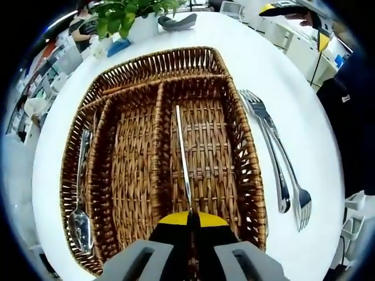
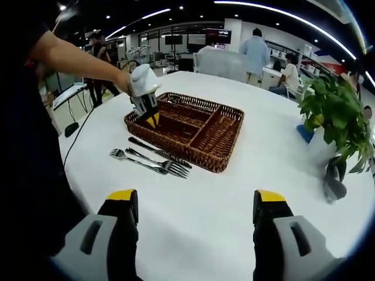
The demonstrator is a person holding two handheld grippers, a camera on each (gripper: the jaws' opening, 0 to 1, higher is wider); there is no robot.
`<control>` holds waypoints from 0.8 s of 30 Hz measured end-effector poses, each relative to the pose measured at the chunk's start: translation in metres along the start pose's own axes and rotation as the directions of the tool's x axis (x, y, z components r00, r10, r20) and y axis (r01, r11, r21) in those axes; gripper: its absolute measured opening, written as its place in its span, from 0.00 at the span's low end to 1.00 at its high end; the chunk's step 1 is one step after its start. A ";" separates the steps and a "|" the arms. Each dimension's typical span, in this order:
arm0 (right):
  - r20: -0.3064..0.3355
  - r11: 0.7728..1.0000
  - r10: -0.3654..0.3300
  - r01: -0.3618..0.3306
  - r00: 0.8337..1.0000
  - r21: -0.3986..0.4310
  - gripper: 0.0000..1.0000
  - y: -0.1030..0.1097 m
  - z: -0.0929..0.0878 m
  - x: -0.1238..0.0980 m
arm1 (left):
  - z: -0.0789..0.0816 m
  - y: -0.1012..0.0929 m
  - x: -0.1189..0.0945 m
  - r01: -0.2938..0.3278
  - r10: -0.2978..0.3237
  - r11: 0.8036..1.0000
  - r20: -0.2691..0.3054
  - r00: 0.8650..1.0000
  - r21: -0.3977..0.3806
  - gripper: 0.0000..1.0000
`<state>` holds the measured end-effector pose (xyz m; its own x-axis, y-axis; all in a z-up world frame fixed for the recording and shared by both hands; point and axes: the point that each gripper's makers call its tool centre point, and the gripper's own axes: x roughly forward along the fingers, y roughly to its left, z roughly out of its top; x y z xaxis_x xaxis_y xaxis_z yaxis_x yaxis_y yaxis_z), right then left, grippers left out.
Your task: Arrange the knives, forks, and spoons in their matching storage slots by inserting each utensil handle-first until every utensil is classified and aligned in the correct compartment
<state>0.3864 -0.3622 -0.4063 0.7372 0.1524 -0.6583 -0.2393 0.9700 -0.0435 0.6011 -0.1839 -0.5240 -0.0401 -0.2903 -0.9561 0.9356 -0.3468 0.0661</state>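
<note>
A brown wicker basket (image 1: 249, 170) with three long slots and a cross slot sits on the white round table (image 1: 281, 64). My left gripper (image 1: 191, 220) is shut on one end of a knife (image 1: 182, 152), which runs down the right-hand slot. A spoon (image 1: 80, 222) lies in the left slot. Two forks (image 1: 275, 152) lie head to tail on the table, right of the basket. In the right gripper view a hand holds the left gripper (image 2: 146, 111) over the basket (image 2: 218, 155), with the forks (image 2: 153, 163) in front. My right gripper (image 2: 194, 205) is open above bare table.
A potted plant (image 2: 334, 111) stands at the table's right in the right gripper view, with a dark object (image 2: 334, 186) beside it. A darker third utensil (image 2: 158, 152) lies between forks and basket. The person's arm (image 2: 76, 58) reaches in from the left. People stand behind the table.
</note>
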 end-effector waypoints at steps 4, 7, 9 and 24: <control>-0.002 1.000 0.003 -0.003 1.000 0.000 0.82 0.001 -0.001 0.000 | -0.002 0.003 0.001 0.003 -0.003 1.000 0.000 1.000 -0.014 0.02; -0.003 1.000 0.006 -0.006 1.000 0.000 0.82 0.002 -0.002 0.001 | -0.003 0.003 0.001 0.001 -0.001 1.000 -0.008 1.000 -0.005 0.02; -0.002 1.000 0.006 -0.006 1.000 0.002 0.82 0.003 -0.002 0.002 | -0.004 0.004 0.002 -0.002 0.002 1.000 -0.009 1.000 0.005 0.03; 0.007 1.000 0.021 -0.021 1.000 -0.009 0.82 0.004 0.002 0.006 | 0.001 0.002 -0.011 -0.009 0.009 1.000 0.030 0.999 -0.026 0.14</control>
<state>0.3913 -0.3565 -0.4088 0.7363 0.1741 -0.6539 -0.2605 0.9648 -0.0364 0.6029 -0.1818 -0.5132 -0.0420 -0.3204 -0.9464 0.9449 -0.3206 0.0667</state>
